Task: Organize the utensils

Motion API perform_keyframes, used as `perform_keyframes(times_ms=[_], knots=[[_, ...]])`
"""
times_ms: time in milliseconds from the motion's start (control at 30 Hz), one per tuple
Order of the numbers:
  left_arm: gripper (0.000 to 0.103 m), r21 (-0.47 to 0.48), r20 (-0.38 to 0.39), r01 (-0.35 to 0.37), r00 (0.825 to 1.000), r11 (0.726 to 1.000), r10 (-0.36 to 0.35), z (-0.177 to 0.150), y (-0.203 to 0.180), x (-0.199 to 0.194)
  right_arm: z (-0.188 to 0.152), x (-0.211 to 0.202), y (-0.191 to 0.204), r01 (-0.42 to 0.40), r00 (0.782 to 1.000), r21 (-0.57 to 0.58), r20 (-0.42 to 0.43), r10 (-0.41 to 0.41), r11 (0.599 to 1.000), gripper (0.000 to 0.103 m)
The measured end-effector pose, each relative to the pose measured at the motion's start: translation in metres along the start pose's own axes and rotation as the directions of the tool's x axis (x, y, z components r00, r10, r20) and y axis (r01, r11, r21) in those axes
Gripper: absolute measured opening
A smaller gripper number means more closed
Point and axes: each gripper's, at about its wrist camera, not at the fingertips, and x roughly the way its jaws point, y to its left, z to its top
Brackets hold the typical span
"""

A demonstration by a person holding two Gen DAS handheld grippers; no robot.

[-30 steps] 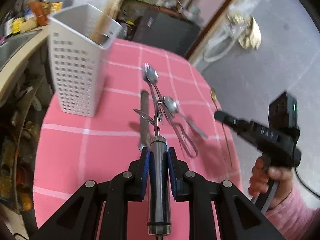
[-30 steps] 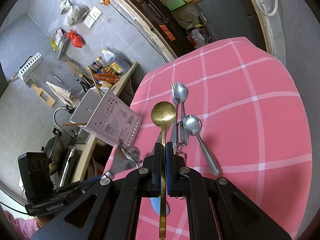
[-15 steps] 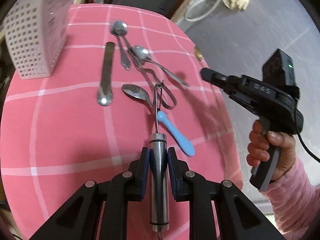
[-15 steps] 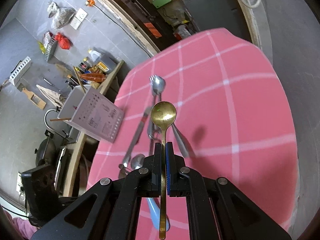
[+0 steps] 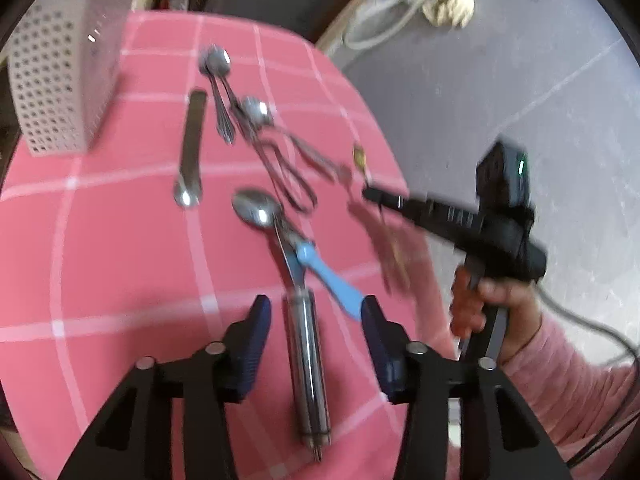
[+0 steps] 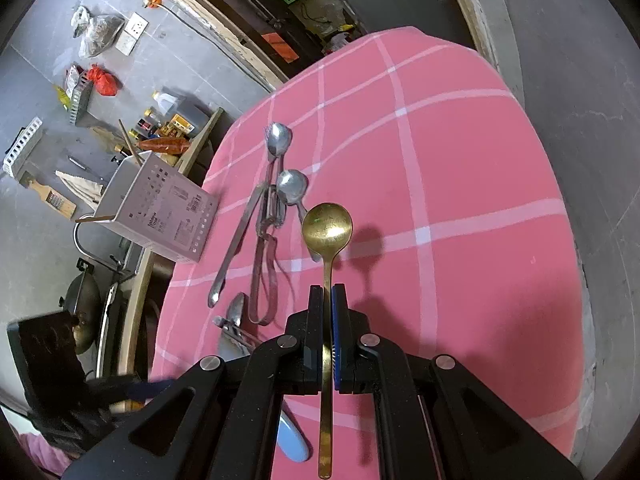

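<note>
**Steel tool loose between left jaws, gold spoon clamped in right**

Steel-handled whisk-type tool (image 5: 306,356) sits between your left gripper (image 5: 316,320) jaws, which have just been opening; the pads stand apart on either side and don't press it. Its long axis runs along the gripper line, handle end toward the camera, wire end pointing away toward the utensil pile. Can't tell whether it rests fully on the bench (image 5: 120,240).

Your right gripper (image 6: 328,312) has its jaws together on the gold spoon (image 6: 327,228), clamped on the thin handle. Spoon axis runs straight along the fingers, bowl pointing forward and away, handle tail back past the camera, held above the pink checked cloth.

On the bench: a blue-handled utensil (image 5: 332,280) crossing under the steel tool, a silver spoon (image 5: 256,208) near its far end, more spoons and tongs (image 6: 264,264) lying lengthwise beyond. White perforated holder (image 5: 56,80) stands upright at the far left edge.
</note>
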Motion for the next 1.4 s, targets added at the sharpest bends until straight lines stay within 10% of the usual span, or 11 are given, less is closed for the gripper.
perform_keyframes(times_ms=[433, 633, 867, 1233, 1400], knots=[[0.022, -0.383, -0.007, 0.059, 0.998, 0.922, -0.067, 0.032, 0.059, 0.062, -0.002, 0.01, -0.006, -0.025, 0.999, 0.009, -0.03, 0.025, 1.0, 0.004], [0.021, -0.566, 0.128, 0.251, 0.968, 0.786, -0.217, 0.019, 0.087, 0.068, -0.003, 0.009, -0.012, -0.033, 0.999, 0.018, -0.031, 0.033, 0.999, 0.004], [0.023, -0.636, 0.236, 0.344, 0.939, 0.691, -0.251, 0.011, 0.097, 0.07, -0.003, 0.014, -0.019, -0.033, 0.999, 0.036, -0.038, 0.035, 0.999, 0.004], [0.012, -0.71, 0.202, 0.299, 0.954, 0.637, -0.223, 0.026, 0.097, 0.091, 0.0, 0.027, -0.01, -0.048, 0.998, 0.035, -0.044, 0.05, 0.998, 0.004], [0.008, -0.67, 0.204, 0.285, 0.958, 0.686, -0.199, 0.035, 0.088, 0.091, -0.002, 0.032, -0.005, -0.052, 0.997, 0.031, -0.047, 0.053, 0.998, 0.004]])
